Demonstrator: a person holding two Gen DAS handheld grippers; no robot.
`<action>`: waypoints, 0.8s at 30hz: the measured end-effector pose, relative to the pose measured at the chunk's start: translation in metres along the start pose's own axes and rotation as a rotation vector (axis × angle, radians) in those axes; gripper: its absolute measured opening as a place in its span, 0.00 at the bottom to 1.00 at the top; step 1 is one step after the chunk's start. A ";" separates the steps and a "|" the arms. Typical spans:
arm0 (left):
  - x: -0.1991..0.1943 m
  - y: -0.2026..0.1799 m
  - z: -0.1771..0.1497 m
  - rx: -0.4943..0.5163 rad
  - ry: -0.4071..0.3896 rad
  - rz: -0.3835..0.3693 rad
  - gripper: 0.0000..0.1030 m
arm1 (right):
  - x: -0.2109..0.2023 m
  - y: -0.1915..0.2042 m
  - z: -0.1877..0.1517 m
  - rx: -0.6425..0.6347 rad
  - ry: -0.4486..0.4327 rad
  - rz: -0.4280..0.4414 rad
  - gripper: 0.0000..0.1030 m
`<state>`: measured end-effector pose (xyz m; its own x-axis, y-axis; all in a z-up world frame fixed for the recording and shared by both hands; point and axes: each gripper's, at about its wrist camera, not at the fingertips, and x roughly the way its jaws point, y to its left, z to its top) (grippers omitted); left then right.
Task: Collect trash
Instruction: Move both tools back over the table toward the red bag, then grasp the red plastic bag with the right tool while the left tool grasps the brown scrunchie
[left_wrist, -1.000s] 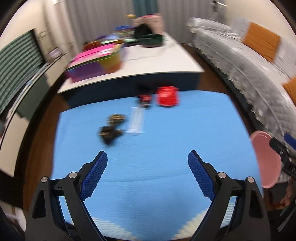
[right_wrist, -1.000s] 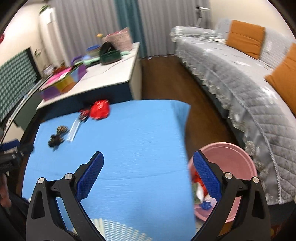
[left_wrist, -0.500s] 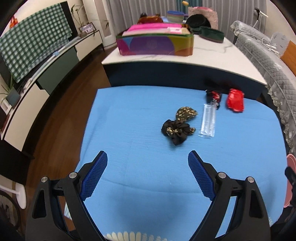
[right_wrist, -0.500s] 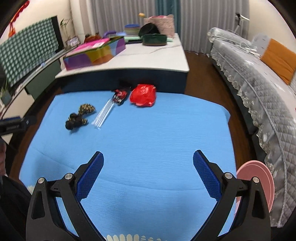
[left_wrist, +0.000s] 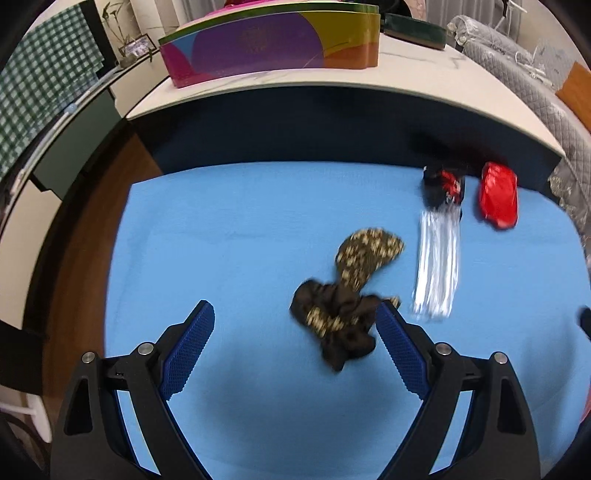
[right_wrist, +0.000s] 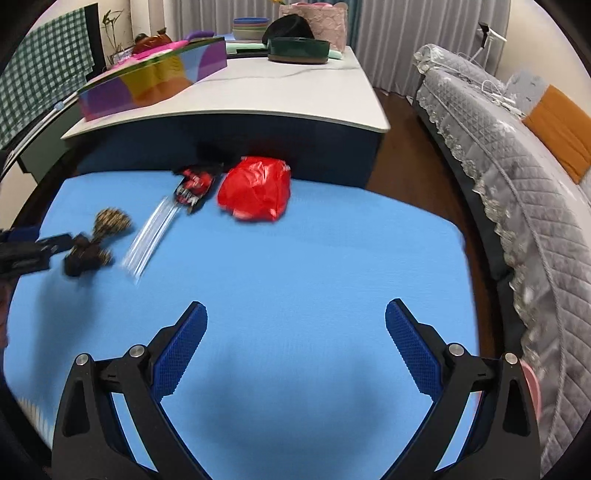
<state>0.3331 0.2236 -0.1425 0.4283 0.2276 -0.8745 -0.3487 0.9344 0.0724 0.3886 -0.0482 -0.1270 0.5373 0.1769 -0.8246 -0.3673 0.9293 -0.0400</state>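
The left tool (left_wrist: 293, 321) stood wide apart and empty, low over the blue table (left_wrist: 236, 236). The black and gold-speckled scrunchie (left_wrist: 338, 321) lay just ahead of it, toward its right finger (left_wrist: 399, 354), whose tip overlapped the fabric's edge in the left wrist view; whether they touched could not be told. Just beyond lay the speckled cloth piece (left_wrist: 369, 253), to its right the clear plastic wrapper (left_wrist: 437, 266), and farther back the black and red packet (left_wrist: 443, 186) and the red crumpled bag (left_wrist: 498, 195).

The right tool (right_wrist: 295, 319) was also spread wide and empty, over bare blue surface well apart from all the trash. The red bag sat ahead and slightly left of it.
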 end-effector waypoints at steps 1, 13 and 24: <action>0.003 0.001 0.003 -0.009 0.002 -0.013 0.84 | 0.008 0.000 0.005 0.005 -0.002 0.014 0.93; 0.050 -0.002 0.012 -0.036 0.117 -0.122 0.84 | 0.103 0.022 0.071 0.102 -0.001 0.078 0.93; 0.065 -0.007 0.012 -0.030 0.171 -0.097 0.84 | 0.114 0.034 0.073 0.062 -0.054 0.024 0.75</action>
<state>0.3738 0.2347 -0.1941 0.3139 0.0850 -0.9457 -0.3388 0.9404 -0.0279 0.4933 0.0270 -0.1808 0.5695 0.2154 -0.7933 -0.3337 0.9425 0.0163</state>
